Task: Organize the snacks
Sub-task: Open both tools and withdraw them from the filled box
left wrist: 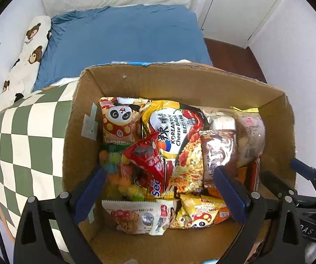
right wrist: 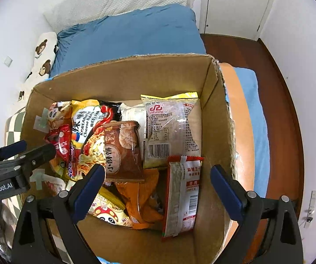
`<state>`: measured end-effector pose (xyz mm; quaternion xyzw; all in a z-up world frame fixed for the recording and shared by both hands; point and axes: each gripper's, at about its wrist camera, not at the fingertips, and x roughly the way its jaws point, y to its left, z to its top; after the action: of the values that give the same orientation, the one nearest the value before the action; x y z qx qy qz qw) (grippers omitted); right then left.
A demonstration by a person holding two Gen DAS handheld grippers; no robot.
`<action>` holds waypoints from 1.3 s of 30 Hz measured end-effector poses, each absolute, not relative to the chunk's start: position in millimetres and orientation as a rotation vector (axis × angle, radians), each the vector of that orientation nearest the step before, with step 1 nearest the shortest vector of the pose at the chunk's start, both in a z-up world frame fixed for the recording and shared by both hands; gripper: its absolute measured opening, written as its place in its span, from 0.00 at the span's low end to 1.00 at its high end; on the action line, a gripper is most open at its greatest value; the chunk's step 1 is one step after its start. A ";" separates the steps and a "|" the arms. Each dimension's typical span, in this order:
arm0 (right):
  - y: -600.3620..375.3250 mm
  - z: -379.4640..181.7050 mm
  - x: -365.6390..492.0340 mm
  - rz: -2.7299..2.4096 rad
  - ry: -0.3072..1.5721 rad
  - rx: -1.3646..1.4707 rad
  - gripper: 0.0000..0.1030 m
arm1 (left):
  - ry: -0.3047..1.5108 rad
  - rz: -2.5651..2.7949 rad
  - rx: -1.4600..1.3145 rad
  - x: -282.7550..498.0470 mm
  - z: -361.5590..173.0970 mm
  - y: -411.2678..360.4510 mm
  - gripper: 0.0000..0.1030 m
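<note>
Both grippers, left (left wrist: 160, 183) and right (right wrist: 158, 183), hang wide open and empty over the box (left wrist: 193, 81). Only the right view shows the red-edged packet (right wrist: 183, 195).

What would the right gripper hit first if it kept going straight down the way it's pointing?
Probably the orange snack bag in the cardboard box; the open right gripper points about there, though depth is unclear.

Your left hand-held gripper (left wrist: 165, 189) hangs wide open over the cardboard box (left wrist: 136, 81), nothing between its blue fingers (left wrist: 93, 182). Below you lie packed snacks: a panda bag (left wrist: 119, 118) at the far left, the yellow Korean Cheese Buldak noodles (left wrist: 177, 136) in the middle, a red triangular packet (left wrist: 147, 156) on top. The box sits on a checkered cloth (left wrist: 32, 136); your right hand-held gripper (left wrist: 290, 171) shows at the right edge.
</note>
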<state>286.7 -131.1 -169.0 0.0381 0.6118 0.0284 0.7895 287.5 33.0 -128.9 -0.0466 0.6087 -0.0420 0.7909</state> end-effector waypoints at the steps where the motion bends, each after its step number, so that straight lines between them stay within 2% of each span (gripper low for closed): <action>1: -131.7 -165.4 283.3 0.063 1.308 0.083 0.96 | 1.298 -0.092 -0.095 282.9 -124.8 32.5 0.97; 13: -134.0 -100.6 214.7 0.095 1.133 0.082 0.96 | 1.127 -0.084 -0.119 205.0 -70.6 30.4 0.97; 31: -130.9 -1.0 56.4 0.108 0.860 0.044 0.96 | 0.842 -0.010 -0.053 49.8 12.6 31.3 0.97; 39: -133.2 32.7 -6.3 0.105 0.785 0.058 0.98 | 0.801 -0.011 -0.063 4.5 33.9 34.2 0.97</action>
<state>-6.3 -133.2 32.7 0.0281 0.3821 0.0510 0.9223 4.5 34.2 33.9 -0.0305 0.3899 -0.0055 0.9203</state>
